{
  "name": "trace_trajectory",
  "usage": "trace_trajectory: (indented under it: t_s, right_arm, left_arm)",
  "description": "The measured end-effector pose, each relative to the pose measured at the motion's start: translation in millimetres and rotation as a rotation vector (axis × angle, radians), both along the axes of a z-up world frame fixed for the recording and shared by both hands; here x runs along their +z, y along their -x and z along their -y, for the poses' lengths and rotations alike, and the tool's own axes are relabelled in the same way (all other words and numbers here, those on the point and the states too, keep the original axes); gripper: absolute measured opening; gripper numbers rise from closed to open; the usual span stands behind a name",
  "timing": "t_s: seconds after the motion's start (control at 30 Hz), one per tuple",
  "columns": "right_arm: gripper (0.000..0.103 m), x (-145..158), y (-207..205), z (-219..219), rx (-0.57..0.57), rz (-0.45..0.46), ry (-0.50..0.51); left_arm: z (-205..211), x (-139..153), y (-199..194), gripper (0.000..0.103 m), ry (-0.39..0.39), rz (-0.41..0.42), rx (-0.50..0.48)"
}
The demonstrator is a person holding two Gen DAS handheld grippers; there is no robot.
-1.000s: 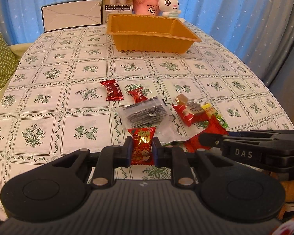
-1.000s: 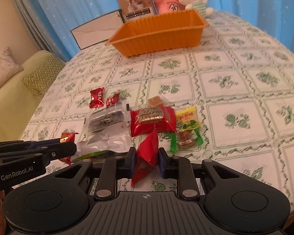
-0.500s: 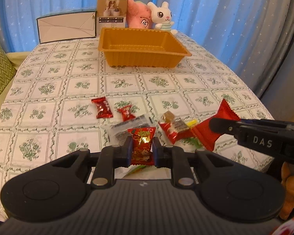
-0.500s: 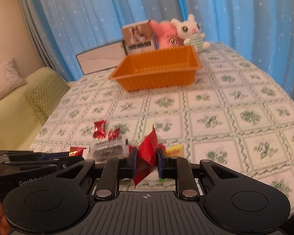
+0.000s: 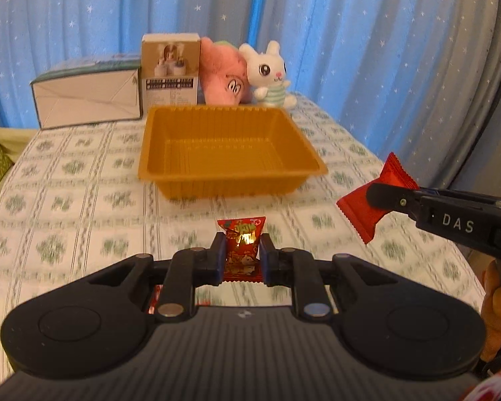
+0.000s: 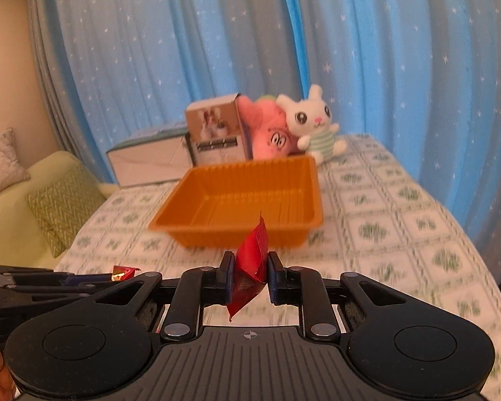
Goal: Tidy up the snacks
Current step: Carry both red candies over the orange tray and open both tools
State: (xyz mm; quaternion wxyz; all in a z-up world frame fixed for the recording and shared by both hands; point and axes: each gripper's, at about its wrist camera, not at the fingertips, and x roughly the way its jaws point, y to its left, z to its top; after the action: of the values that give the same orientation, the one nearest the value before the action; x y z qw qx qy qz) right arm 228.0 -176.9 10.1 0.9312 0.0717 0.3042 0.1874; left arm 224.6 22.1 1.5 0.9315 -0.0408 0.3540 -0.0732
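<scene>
Two loads airborne. Orange tray [image 5: 228, 153] ahead on table [image 5: 66, 200], empty. Right gripper [image 6: 249, 277] clamps plain red packet [image 6: 248, 267]; left gripper [image 5: 239, 255] clamps printed red snack [image 5: 241, 244]. Advice: carry past near rim, release low, one after another.

Warm dim light, motion blur, fisheye warping

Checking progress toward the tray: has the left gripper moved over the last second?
Yes. The left gripper, shut on the printed red snack packet, has risen off the snack pile and advanced toward the orange tray, which now looms larger and nearer in its view.
</scene>
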Motion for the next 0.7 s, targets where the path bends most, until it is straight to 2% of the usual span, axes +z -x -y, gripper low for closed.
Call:
trace_trajectory:
  t_s: [0.17,0.33,0.53,0.7]
  right_arm:
    - [0.02,2.0,-57.0,-5.2,-0.035,0.045,-0.024]
    - [0.02,-12.0,-107.1,-12.0,-0.045,0.062,-0.028]
    - [0.02,-35.5,-156.9,-26.3,-0.021,0.007,-0.011]
    - [0.02,-57.4,-180.1,-39.7,0.004,-0.04,0.022]
  left_arm:
    - [-4.0,2.4,-56.4,0.018,-0.002,0.035,0.008]
    - [-16.3,-6.7,-102.3,0.018,0.003,0.054,0.031]
    - [-27.9,-27.4,-139.8,0.018,-0.034,0.05,0.013]
    - [-37.3,-43.2,-158.0,0.018,-0.03,0.03,0.019]
